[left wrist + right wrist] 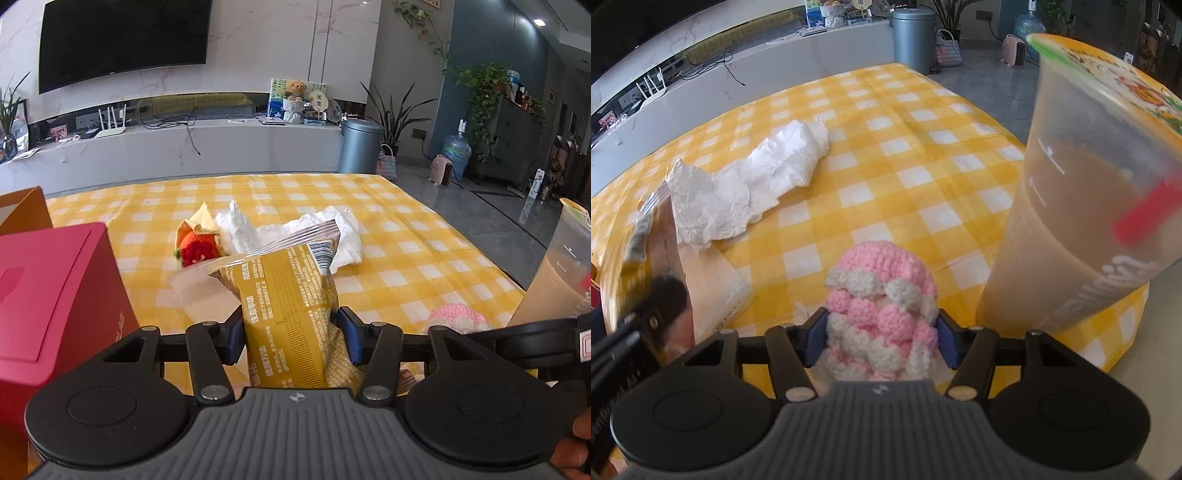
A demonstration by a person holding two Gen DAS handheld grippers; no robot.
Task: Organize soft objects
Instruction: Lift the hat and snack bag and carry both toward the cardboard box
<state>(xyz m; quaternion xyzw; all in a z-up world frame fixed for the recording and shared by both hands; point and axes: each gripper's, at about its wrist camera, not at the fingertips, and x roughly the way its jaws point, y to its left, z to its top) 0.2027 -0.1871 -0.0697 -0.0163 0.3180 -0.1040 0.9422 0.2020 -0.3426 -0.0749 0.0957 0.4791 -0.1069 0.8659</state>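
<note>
The left claw pinches a yellow snack packet between its blue pads, held above the yellow-checked table. The right claw pinches a pink-and-white crochet piece just beside a milk tea cup. A crumpled white plastic bag lies further back on the table.

Both grippers clamped — each angled downward
</note>
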